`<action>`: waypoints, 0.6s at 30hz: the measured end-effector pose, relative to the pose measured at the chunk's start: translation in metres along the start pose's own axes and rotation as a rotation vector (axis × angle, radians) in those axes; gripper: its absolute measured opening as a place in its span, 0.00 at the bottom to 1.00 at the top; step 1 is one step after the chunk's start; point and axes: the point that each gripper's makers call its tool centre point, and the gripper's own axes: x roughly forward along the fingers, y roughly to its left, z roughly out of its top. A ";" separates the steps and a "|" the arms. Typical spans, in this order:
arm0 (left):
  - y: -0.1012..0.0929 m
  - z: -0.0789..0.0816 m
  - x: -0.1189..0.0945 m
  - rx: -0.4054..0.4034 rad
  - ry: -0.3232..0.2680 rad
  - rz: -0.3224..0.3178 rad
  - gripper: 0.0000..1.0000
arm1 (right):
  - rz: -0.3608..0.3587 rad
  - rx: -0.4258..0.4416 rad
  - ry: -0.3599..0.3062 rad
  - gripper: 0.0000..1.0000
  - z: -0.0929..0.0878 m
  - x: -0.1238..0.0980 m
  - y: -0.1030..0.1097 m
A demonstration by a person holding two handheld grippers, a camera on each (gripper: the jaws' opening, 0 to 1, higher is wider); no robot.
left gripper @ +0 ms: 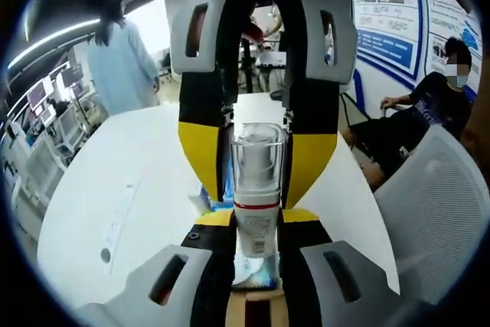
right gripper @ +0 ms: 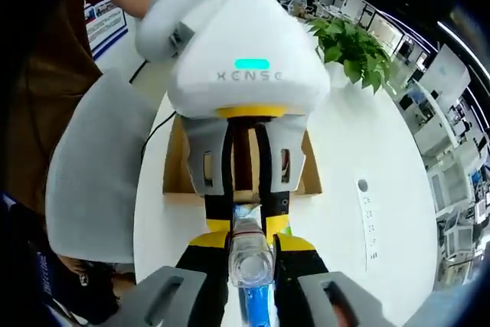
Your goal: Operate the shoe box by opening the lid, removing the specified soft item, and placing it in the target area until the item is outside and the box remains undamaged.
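Two hand-held grippers sharing one bottle, above the box

Our left hand-held gripper (left gripper: 256, 281) and right hand-held gripper (right gripper: 251, 277) both clamp the clear bottle (left gripper: 256, 162), seemingly a handover; beyond the right one, the open shoe box (right gripper: 178, 160) sits on the white surface (right gripper: 360, 151).

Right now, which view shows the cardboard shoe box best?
The right gripper view: the shoe box sits open on the white table, partly hidden behind the left gripper. In the left gripper view I can't make it out.
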 end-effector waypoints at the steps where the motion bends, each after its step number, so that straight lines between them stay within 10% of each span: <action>1: 0.003 0.000 0.002 -0.002 0.000 0.001 0.19 | 0.004 -0.007 0.006 0.17 -0.002 0.001 -0.004; 18: 0.073 -0.008 0.042 -0.059 -0.017 0.026 0.19 | 0.022 -0.055 0.096 0.17 -0.032 0.020 -0.062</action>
